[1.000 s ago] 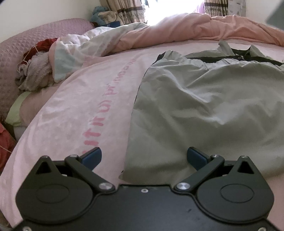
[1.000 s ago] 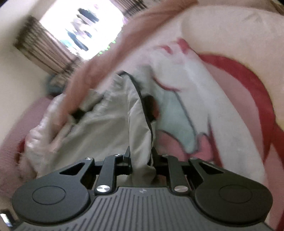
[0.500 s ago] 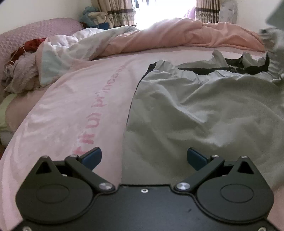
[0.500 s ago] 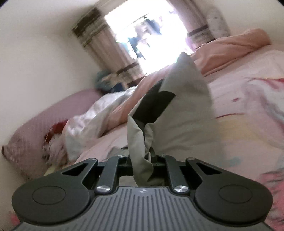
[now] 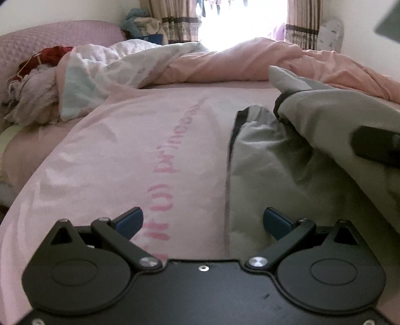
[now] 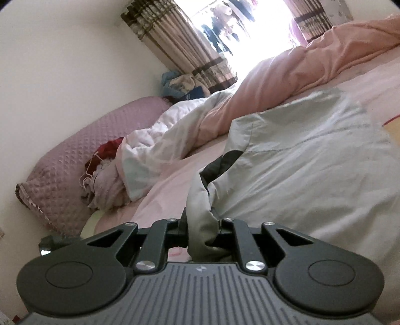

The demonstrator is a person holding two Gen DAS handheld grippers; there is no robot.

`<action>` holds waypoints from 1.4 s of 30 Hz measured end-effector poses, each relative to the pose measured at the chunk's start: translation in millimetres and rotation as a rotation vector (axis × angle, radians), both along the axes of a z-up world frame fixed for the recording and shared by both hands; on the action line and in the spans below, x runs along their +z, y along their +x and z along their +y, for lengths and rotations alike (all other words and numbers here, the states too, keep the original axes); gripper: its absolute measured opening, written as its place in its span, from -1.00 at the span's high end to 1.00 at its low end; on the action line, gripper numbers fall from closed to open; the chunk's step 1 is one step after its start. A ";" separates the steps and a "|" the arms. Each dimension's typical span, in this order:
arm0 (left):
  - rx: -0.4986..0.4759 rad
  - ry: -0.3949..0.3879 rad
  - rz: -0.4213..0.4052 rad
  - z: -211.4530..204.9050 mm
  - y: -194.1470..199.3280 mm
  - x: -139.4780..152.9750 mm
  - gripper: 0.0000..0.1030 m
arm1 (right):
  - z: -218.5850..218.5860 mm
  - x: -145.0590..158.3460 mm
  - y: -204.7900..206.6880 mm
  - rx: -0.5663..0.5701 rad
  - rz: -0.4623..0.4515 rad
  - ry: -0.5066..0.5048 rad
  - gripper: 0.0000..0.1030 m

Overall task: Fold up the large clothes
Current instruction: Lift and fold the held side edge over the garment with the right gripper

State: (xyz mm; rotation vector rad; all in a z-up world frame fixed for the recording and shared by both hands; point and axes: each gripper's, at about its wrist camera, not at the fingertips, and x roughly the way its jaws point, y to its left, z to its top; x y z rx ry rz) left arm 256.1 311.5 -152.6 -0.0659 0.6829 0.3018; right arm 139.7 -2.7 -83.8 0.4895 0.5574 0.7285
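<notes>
A large grey garment with black lining (image 5: 270, 160) lies on the pink bed sheet (image 5: 130, 155), its left edge running up the middle of the left wrist view. My left gripper (image 5: 202, 221) is open and empty, low over the sheet at the garment's near left edge. My right gripper (image 6: 201, 225) is shut on a bunched grey fold of the garment (image 6: 300, 170) and holds it folded over the rest. The right gripper's dark body shows at the right edge of the left wrist view (image 5: 375, 147), resting on the folded-over layer.
A rumpled pink and white duvet (image 5: 200, 65) lies across the far side of the bed. A mauve quilted pillow (image 6: 80, 160) and a heap of clothes (image 5: 32, 87) sit at the left. Curtains and a bright window (image 5: 237, 17) stand behind.
My right gripper has carried the garment's far edge over towards the near side, laying a layer over the lower part. The left gripper has stayed open and shifted slightly left.
</notes>
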 end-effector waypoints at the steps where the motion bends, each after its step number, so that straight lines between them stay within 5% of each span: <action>1: 0.013 -0.005 0.003 5.3 -3.0 -1.6 -1.00 | 7.3 0.3 -0.5 0.010 0.004 0.003 0.72; 4: 0.036 -0.017 0.010 17.6 -11.4 -5.5 -1.00 | 21.0 -0.3 -11.4 0.039 -0.014 -0.035 0.72; 10: 0.127 0.012 0.069 31.1 -31.2 -19.5 -1.00 | 53.4 -52.2 -28.8 -0.042 -0.039 -0.249 0.64; 14: 0.133 -0.009 0.078 31.4 -44.6 -20.6 -1.00 | 61.0 -37.4 -38.1 -0.003 -0.062 -0.276 -0.01; 17: 0.133 0.012 0.076 24.5 -57.0 -12.2 -1.00 | 42.7 -17.8 -43.3 0.053 -0.022 -0.178 -0.03; 18: 0.131 0.013 0.073 22.3 -61.8 -8.1 -1.00 | 34.9 -10.7 -45.8 0.073 -0.029 -0.140 -0.02; 21: 0.124 0.004 0.048 14.8 -76.8 6.3 -1.00 | 2.8 12.9 -53.4 0.063 -0.080 -0.101 0.46; 25: 0.104 -0.007 -0.031 -1.3 -93.4 41.9 -1.00 | -54.5 25.8 -50.9 -0.094 -0.098 -0.149 0.55; 27: 0.078 -0.030 -0.093 -10.1 -94.1 60.1 -1.00 | -77.6 15.0 -40.4 -0.154 -0.041 -0.207 0.58; 29: 0.032 -0.064 -0.149 -21.9 -91.5 76.2 -1.00 | -90.7 -11.4 -31.5 -0.155 0.017 -0.269 1.00; 31: -0.016 -0.062 -0.176 -36.9 -83.3 82.2 -1.00 | -97.9 -37.8 -33.3 -0.143 0.009 -0.291 1.00; 33: -0.040 -0.052 -0.139 -50.4 -63.8 70.6 -1.00 | -100.2 -49.7 -37.5 -0.142 0.015 -0.292 1.00; 37: -0.019 0.037 0.098 -67.1 -29.6 12.1 -1.00 | -108.5 -42.3 -33.0 -0.122 0.053 -0.290 1.00; 39: -0.016 -0.003 0.071 -64.5 -43.1 0.5 -1.00 | -118.7 -25.8 -37.9 -0.125 0.110 -0.255 1.00; 42: -0.005 -0.105 0.058 -54.1 -63.5 -3.9 -1.00 | -105.4 -6.1 -58.6 -0.149 -0.004 -0.413 0.99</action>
